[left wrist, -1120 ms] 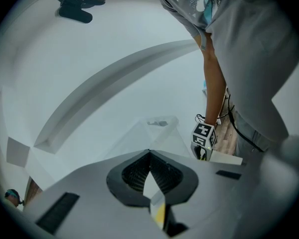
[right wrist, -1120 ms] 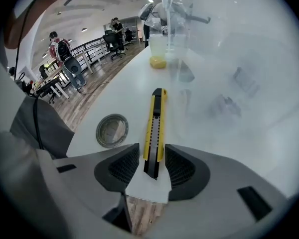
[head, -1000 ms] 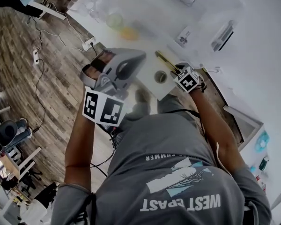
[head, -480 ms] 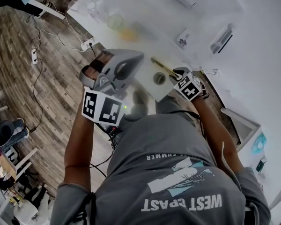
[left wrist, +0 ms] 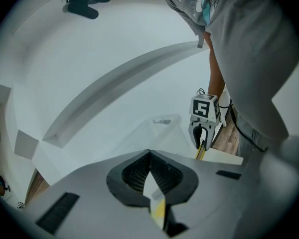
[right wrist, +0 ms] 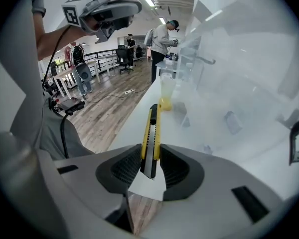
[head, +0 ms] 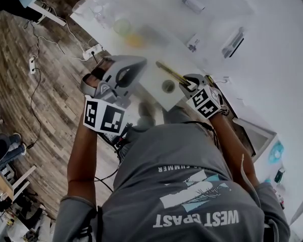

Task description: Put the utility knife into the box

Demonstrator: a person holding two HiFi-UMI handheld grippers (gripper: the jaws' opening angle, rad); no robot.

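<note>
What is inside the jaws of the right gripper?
A yellow and black utility knife, clamped between the pads of the right gripper, whose jaws have just been closing. The pads cover the sides of its rear part.

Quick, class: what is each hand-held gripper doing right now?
Left hand-held gripper: closed, empty.
Right hand-held gripper: just closed on the knife.

Right tool (right wrist: 150, 166) just clamped knife (right wrist: 152, 128) (left tool (left wrist: 149, 156) shut)

The utility knife (right wrist: 152, 133) sits between the right gripper's (right wrist: 150, 159) jaws, above the table (right wrist: 132, 128).
</note>
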